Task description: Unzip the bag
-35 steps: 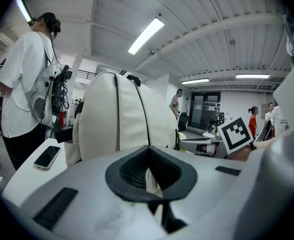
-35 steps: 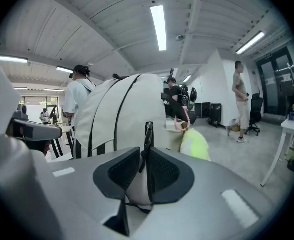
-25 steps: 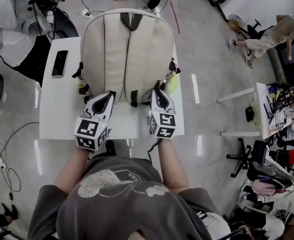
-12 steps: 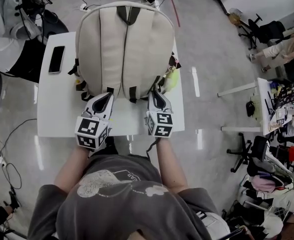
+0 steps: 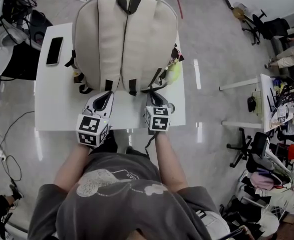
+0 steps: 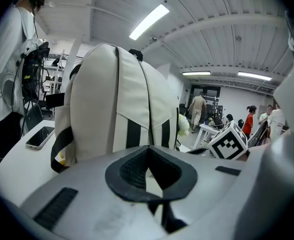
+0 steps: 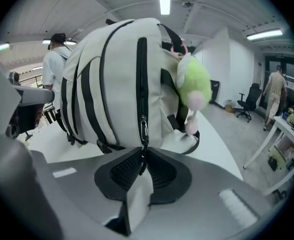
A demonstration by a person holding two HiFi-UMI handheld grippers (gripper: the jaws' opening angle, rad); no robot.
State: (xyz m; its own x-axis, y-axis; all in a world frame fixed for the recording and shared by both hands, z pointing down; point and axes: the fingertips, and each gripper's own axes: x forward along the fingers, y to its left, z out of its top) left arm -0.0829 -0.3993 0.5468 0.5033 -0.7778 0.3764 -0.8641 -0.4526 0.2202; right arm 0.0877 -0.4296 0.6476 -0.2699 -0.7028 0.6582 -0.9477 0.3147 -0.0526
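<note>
1. Right gripper (image 7: 143,153): we are pinching the zip pull (image 7: 143,128), jaws nearly together, low on the bag (image 7: 111,79) standing on the worktop (image 5: 61,111).
2. Left gripper (image 6: 147,149): jaws closed, seemingly on a black strap (image 6: 163,216); we are bracing the bag there.
3. Handling: we are aiming to draw the pull along the zip line, not outward.
4. Unclear: the zip's far end is running over the bag's top, out of sight.

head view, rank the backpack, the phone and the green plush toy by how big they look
1. backpack, by far the largest
2. phone and green plush toy: about alike, too close to rank
</note>
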